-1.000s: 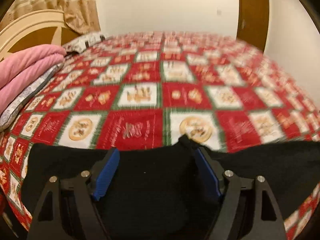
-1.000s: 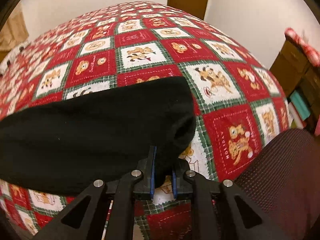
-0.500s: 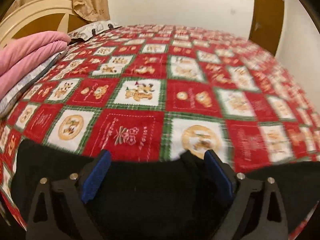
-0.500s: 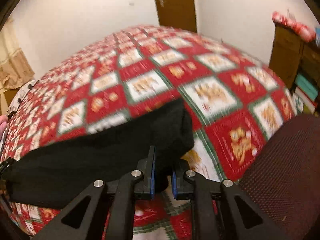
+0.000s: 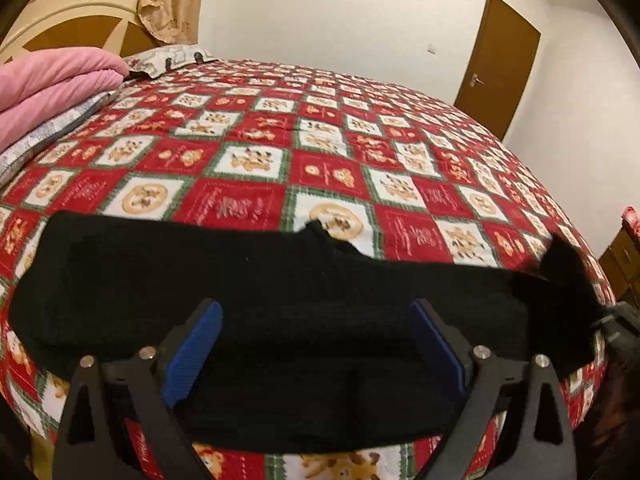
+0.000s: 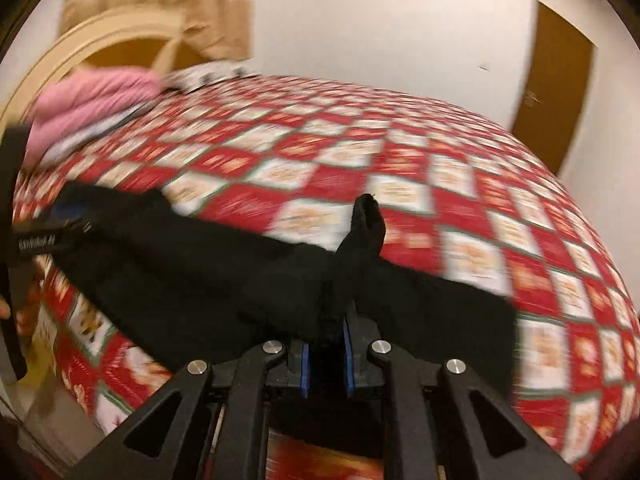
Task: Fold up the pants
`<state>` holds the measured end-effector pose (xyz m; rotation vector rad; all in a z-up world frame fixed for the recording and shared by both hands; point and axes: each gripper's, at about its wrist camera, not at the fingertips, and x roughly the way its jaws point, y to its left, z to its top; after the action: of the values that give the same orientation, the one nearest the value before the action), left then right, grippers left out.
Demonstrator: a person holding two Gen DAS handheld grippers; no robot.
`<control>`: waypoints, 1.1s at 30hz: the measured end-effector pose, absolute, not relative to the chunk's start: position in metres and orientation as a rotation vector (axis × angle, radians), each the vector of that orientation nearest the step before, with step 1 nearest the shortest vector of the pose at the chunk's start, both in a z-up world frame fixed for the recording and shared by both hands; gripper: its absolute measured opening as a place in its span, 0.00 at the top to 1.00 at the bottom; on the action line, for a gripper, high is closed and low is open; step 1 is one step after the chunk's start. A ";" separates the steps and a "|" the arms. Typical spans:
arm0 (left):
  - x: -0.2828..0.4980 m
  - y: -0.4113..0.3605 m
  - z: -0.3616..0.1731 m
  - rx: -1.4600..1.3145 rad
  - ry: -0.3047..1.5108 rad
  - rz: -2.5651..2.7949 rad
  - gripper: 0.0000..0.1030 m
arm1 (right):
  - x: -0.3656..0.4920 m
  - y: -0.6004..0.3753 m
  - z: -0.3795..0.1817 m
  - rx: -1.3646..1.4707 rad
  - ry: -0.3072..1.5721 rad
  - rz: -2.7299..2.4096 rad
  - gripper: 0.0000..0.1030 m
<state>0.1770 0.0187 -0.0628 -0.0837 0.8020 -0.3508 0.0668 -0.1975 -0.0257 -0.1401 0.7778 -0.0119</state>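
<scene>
Black pants lie in a long band across the near edge of the bed. My left gripper is open above them, its blue pads wide apart with cloth beneath and between them. My right gripper is shut on a bunched end of the pants, which stands up in a peak in front of the jaws. In the left wrist view that lifted end rises at the far right. The left gripper shows at the left edge of the right wrist view.
The bed has a red, white and green checked quilt. Folded pink bedding and a pillow lie by the headboard at the left. A brown door is in the far wall. A wooden cabinet stands at the right.
My right gripper has swung left and up with the pants end, lifting it over the band. My left gripper has drawn back, showing more of the pants, still open.
</scene>
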 end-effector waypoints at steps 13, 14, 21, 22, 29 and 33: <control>0.165 0.017 -0.083 -0.074 0.830 -0.384 0.06 | 0.062 -0.134 -0.073 -0.326 0.717 -0.063 0.84; 0.165 0.017 -0.083 -0.074 0.831 -0.387 0.06 | 0.062 -0.137 -0.069 -0.298 0.717 -0.054 0.84; 0.166 0.024 -0.078 -0.099 0.817 -0.371 0.06 | 0.050 -0.180 -0.003 0.006 0.505 -0.102 0.87; 0.166 0.026 -0.077 -0.110 0.812 -0.369 0.06 | 0.050 -0.174 -0.002 -0.018 0.500 -0.084 0.87; 0.167 0.032 -0.077 -0.112 0.815 -0.352 0.06 | 0.073 -0.112 -0.070 -0.201 0.746 0.057 0.78; 0.168 0.036 -0.077 -0.112 0.812 -0.344 0.06 | 0.063 -0.091 -0.074 -0.349 0.708 0.041 0.38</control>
<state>0.1685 0.0359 -0.0772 -0.1118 0.8116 -0.3436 0.0629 -0.0912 -0.0745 -0.3487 0.7083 0.0413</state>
